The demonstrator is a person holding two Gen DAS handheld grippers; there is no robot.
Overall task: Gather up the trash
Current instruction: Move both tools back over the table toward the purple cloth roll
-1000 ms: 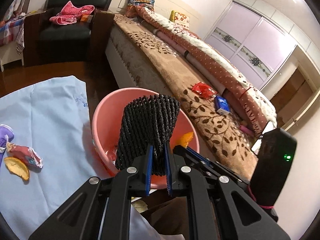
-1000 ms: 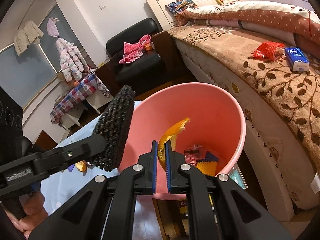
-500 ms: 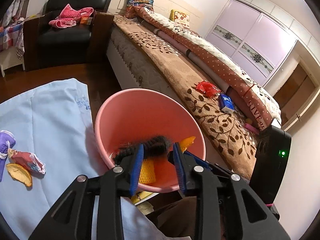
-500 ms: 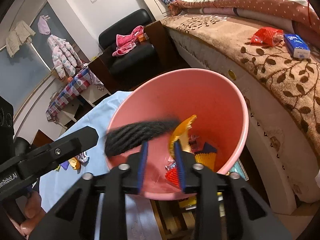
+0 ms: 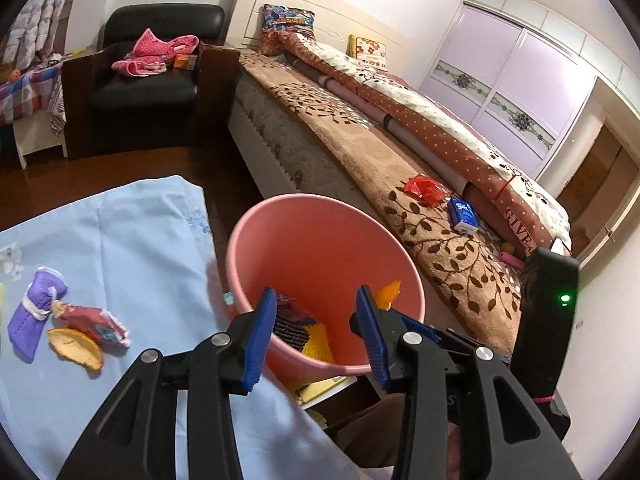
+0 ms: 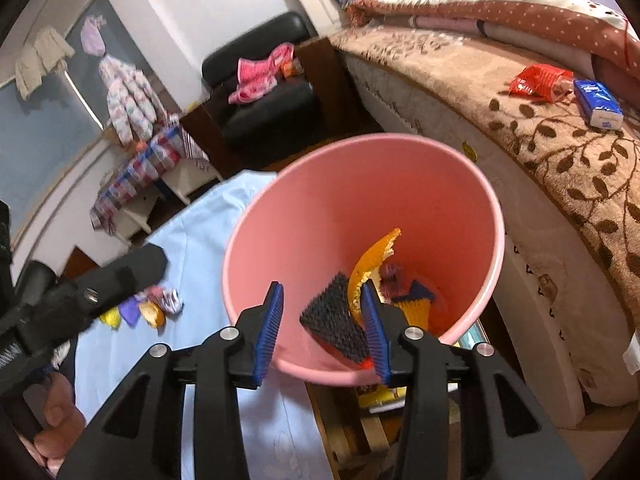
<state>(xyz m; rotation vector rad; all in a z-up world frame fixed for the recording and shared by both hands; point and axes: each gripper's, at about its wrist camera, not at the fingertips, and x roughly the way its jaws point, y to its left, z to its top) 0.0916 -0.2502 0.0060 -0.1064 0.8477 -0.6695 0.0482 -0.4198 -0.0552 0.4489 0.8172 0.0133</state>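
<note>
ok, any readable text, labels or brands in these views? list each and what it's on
"GIVE": on the red polka-dot quilt at the bed's edge; further letters cut off.
Blue packet on the bed: print too blurred.
Red wrapper: unreadable.
Snack wrapper on the blue cloth: unreadable.

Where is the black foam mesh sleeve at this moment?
The black foam mesh sleeve lies inside the pink plastic bin, beside the orange peel in the right wrist view; in the left wrist view it sits against the yellow mesh.

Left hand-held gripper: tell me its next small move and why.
Probably swing the left hand-held gripper left toward the orange peel on the blue cloth. Its jaws are open and empty, the black foam net lies in the pink bin, and litter remains.
</note>
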